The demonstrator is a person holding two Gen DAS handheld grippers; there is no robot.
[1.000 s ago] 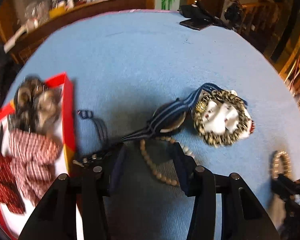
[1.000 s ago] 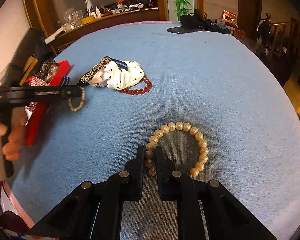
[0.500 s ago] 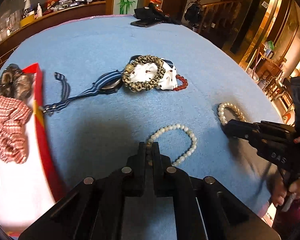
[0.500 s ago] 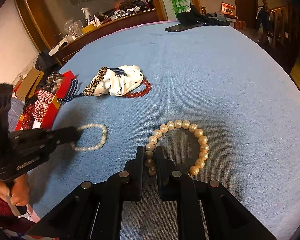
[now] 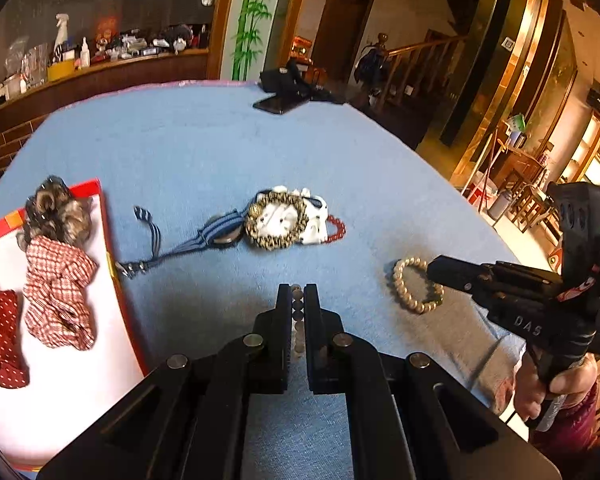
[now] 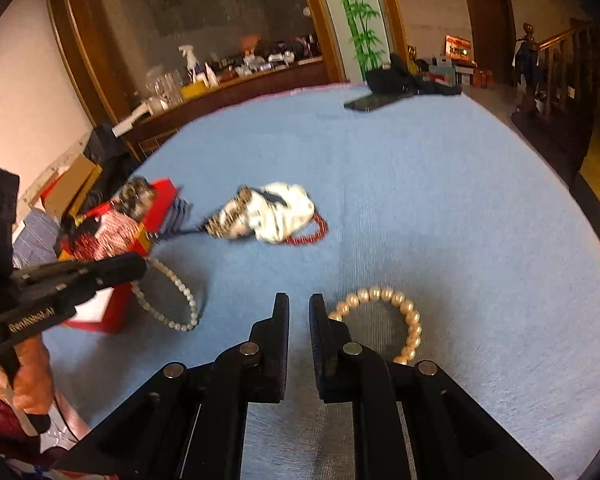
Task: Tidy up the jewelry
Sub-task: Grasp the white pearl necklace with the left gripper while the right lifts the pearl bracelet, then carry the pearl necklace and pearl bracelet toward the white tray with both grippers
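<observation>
Blue woven tablecloth point(image 5: 260, 152); left claw point(image 5: 297, 300) pinches round white pearl strand point(image 6: 168, 300); right claw point(image 6: 299, 308) nearly closed, empty.

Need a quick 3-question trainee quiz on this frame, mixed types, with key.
1. True or false: the left tool is shut on a white bead bracelet.
2. What touches the spotted cloth? A) a red bead bracelet B) a phone C) a spray bottle
3. Where does the checked cloth lie?

Key: 1 true. 2 A. 3 In the red-edged box.
</observation>
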